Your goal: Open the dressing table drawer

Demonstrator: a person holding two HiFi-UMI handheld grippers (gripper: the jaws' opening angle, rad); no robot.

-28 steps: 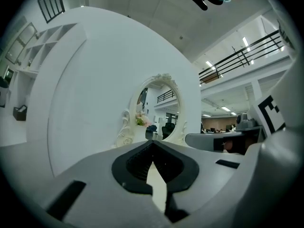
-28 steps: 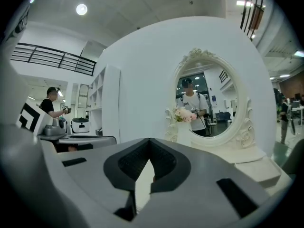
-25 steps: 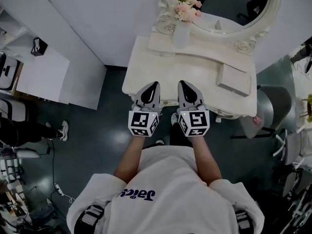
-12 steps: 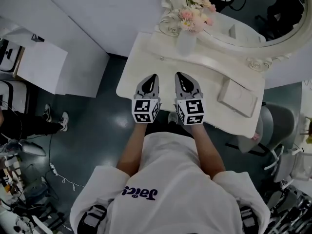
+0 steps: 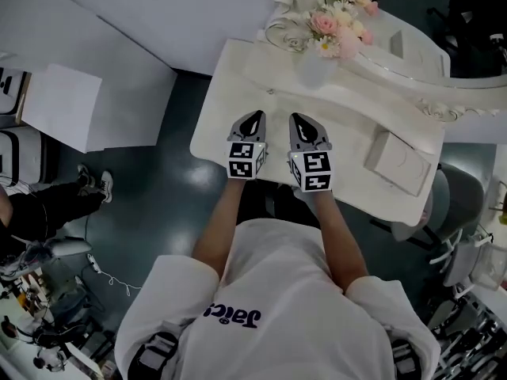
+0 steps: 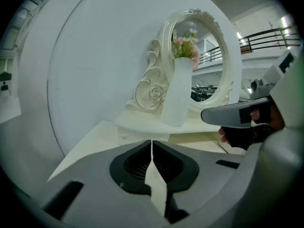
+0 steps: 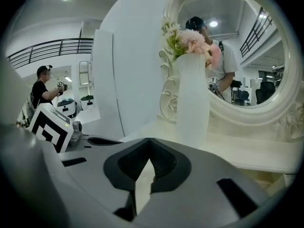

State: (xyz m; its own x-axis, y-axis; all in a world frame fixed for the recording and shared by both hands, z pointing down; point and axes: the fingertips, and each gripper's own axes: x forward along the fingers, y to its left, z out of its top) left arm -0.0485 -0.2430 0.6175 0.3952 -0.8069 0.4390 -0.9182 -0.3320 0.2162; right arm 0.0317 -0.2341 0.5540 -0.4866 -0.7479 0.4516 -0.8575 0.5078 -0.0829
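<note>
The cream dressing table (image 5: 219, 105) stands against the wall below me. Its drawer front is hidden under the top's front edge in every view. My left gripper (image 5: 254, 117) and right gripper (image 5: 305, 120) hover side by side over the front of the tabletop, pointing at the mirror (image 5: 432, 50). Both are shut and hold nothing. In the left gripper view the left gripper (image 6: 152, 142) has its jaws meeting, aimed at a white vase (image 6: 176, 96). The right gripper (image 7: 149, 160) is likewise shut before the vase (image 7: 192, 99).
A vase of pink flowers (image 5: 318, 63) stands at the back of the tabletop, and a flat cream box (image 5: 400, 163) lies at its right. A grey chair (image 5: 453, 190) is to the right of the table. A person (image 5: 47, 206) sits at the far left by a white cabinet (image 5: 62, 105).
Both grippers have moved forward from the table's front edge to over the tabletop, staying side by side and shut. The table now sits higher and further right in view.
</note>
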